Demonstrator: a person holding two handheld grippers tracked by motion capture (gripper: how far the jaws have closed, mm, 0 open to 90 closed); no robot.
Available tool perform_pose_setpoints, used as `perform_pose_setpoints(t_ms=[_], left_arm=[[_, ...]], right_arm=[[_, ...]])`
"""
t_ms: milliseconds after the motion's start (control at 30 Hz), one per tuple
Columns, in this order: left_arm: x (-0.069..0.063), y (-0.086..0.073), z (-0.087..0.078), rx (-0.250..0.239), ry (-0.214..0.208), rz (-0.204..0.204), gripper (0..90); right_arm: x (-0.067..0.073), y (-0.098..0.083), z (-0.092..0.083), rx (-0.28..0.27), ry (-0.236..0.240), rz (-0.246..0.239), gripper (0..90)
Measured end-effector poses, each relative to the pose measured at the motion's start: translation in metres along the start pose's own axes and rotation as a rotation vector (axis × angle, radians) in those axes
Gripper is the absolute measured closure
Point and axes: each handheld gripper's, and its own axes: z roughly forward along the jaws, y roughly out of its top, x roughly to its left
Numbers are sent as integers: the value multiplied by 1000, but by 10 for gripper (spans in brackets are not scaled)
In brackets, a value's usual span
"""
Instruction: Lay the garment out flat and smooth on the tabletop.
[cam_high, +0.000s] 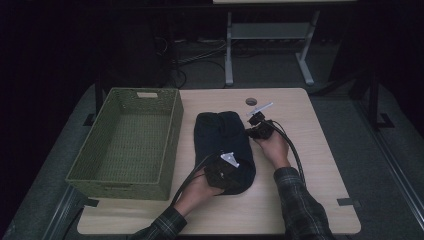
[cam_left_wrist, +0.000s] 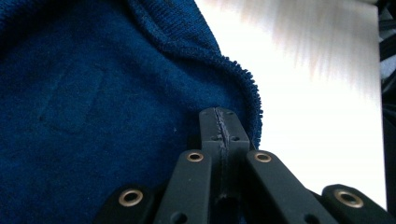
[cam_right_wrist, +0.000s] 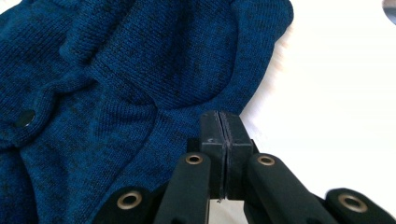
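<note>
Folded blue sweater (cam_high: 224, 147) on tabletop (cam_high: 320, 165), long axis near-to-far; left gripper (cam_left_wrist: 219, 122) and right gripper (cam_right_wrist: 223, 127) closed, pinching nothing visible.

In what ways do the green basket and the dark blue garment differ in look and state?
The green basket is a stiff woven box with upright walls and nothing inside; the dark blue garment is soft knit, folded flat. The basket stands untouched at the table's left edge; the garment lies in the middle, with the left gripper and the right gripper shut at its edge. Both rest on the table.
</note>
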Motion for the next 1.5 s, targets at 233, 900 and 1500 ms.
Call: perform_pose_setpoints(t_ms=[233,900,1500], left_arm=[[-10,4,6,11,-42,24,900],[16,6,-59,-151,172,-83,899],[56,-14,-37,-60,375,-208,900]], right_arm=[[-6,-25,-17,1,-15,20,891],[17,-75,-76,-99,69,-37,898],[46,-99,-58,-10,76,-94,900]])
